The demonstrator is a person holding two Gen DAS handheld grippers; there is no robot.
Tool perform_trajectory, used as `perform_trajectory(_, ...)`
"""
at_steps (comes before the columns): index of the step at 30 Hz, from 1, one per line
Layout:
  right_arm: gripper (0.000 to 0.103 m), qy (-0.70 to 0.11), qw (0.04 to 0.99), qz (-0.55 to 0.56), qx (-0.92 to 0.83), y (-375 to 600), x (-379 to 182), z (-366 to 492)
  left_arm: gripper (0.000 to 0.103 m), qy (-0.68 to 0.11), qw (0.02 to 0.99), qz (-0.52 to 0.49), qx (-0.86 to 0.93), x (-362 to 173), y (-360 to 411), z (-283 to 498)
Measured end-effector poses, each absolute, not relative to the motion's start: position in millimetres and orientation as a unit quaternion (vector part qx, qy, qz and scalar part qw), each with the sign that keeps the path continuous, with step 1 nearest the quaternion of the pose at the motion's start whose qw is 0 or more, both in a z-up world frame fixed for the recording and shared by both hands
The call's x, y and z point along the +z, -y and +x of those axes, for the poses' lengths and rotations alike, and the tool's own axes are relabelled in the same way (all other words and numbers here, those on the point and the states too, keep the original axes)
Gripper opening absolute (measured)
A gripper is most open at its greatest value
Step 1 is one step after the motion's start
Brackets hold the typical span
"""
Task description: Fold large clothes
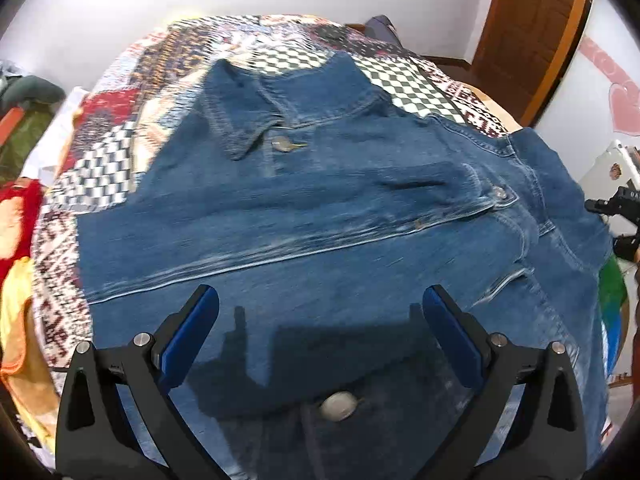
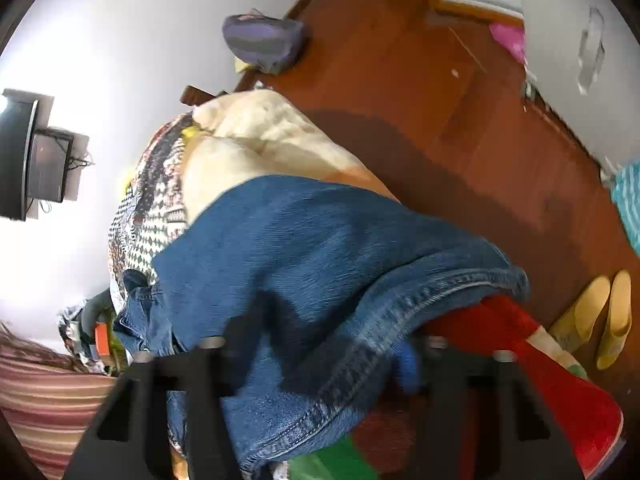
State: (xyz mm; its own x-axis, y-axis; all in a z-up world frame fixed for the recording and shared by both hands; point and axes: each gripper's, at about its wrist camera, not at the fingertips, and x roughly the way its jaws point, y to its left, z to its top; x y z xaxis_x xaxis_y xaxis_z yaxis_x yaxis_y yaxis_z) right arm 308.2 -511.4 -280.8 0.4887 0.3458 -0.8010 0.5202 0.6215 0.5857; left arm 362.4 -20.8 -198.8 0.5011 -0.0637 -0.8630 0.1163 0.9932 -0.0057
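A blue denim jacket (image 1: 328, 208) lies front up on a patchwork bedspread (image 1: 104, 148), collar at the far side, one sleeve folded across the chest. My left gripper (image 1: 320, 308) is open, just above the jacket's lower front near a metal button (image 1: 339, 406), holding nothing. In the right wrist view the jacket's edge (image 2: 320, 288) hangs over the bed side. My right gripper (image 2: 320, 356) is at that hem; denim covers the gap between the fingers, and the view is blurred. A blue pad (image 2: 408, 364) shows beside the hem.
Piled clothes (image 1: 20, 240) lie left of the bed. A wooden door (image 1: 532, 28) stands at the far right. In the right wrist view there is a wooden floor (image 2: 440, 100), yellow slippers (image 2: 600, 320), a purple bag (image 2: 264, 40) and a red and green blanket (image 2: 540, 380).
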Motion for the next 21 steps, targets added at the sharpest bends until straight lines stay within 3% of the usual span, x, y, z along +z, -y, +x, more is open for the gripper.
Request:
perform_trajectory(1, 0.027, -0.492, 0.770, 0.401, -0.064, 503.2, -265.8, 309.1, 0.103, -0.491, 0.869, 0.027, -0.050, -196.1, 15.7, 356.8)
perform_trajectory(2, 0.025, -0.479, 0.790, 0.376, -0.065, 497.4, -252.3, 307.2, 0.103, -0.489, 0.871, 0.026, -0.049, -194.6, 11.8, 353.4)
perform_trajectory(13, 0.018, -0.368, 0.889, 0.261, 0.079, 377.3, -97.0, 326.3, 0.103, -0.469, 0.883, -0.018, -0.031, -176.7, -35.1, 313.9)
perform_trajectory(17, 0.018, -0.380, 0.882, 0.239, 0.141, 307.6, -81.9, 340.9, 0.103, -0.455, 0.889, -0.032, -0.030, -167.1, -51.6, 301.3)
perform_trajectory(21, 0.018, -0.425, 0.869, 0.190, 0.169, 231.7, -103.5, 355.8, 0.103, -0.443, 0.895, -0.042, -0.024, -159.2, -72.6, 288.2)
